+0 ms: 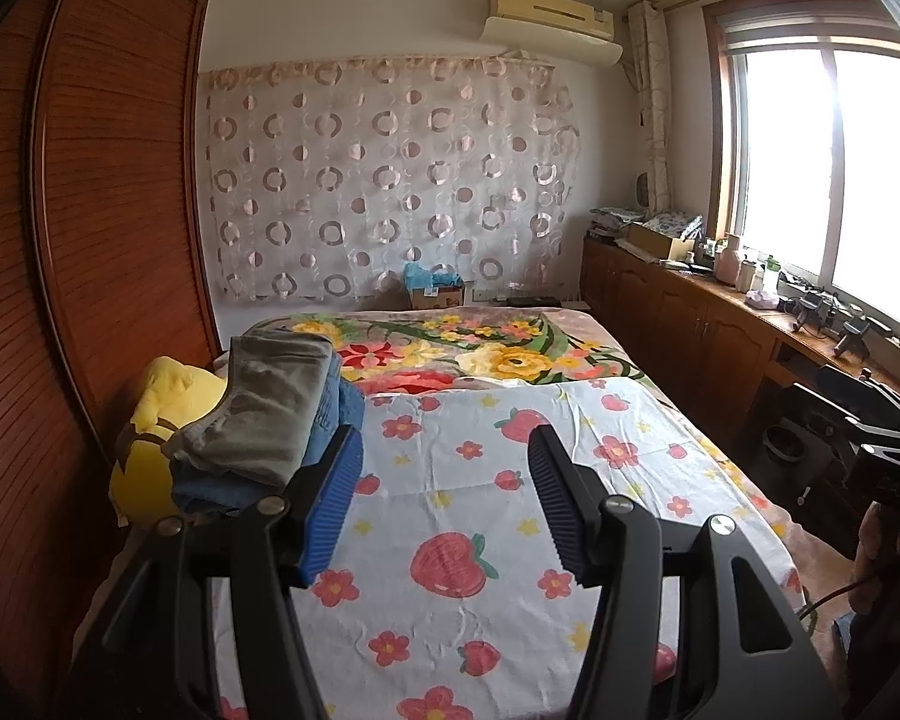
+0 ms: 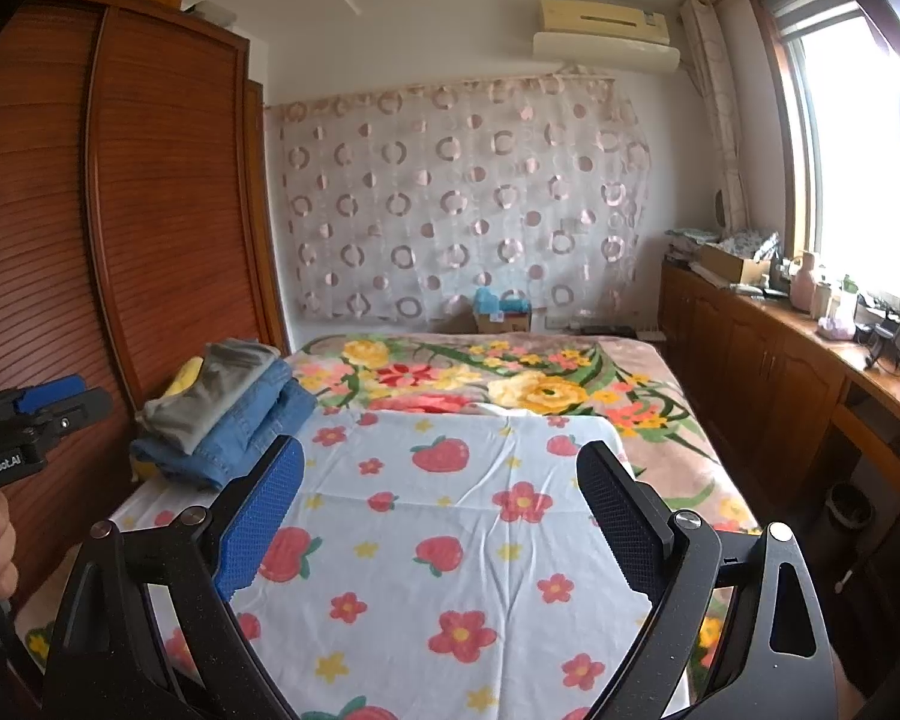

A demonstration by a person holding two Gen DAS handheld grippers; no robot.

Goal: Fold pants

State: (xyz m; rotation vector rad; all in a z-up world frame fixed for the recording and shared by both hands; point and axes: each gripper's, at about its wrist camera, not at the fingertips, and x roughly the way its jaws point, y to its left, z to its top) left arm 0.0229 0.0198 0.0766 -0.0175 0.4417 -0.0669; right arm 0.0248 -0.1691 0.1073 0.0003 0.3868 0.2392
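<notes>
Both tongs stand released and empty: left tongs (image 1: 444, 480) and right tongs (image 2: 441, 516) hover with jaws apart over the strawberry-print sheet (image 2: 450, 540) on the bed (image 2: 678, 420). Folded pants sit in a stack (image 1: 264, 420) at the left edge of the bed, grey pair (image 2: 210, 396) on top, blue jeans (image 2: 252, 426) under it, against a yellow plush toy (image 1: 150, 450). Judgement: the visible pairs are folded and stacked; no unfolded pants are in view on the sheet, so either the task is finished or another pair must be fetched from out of view.

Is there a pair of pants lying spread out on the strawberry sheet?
No, the strawberry sheet is bare, and the pants sit folded in a pile at the bed's left edge.
</notes>
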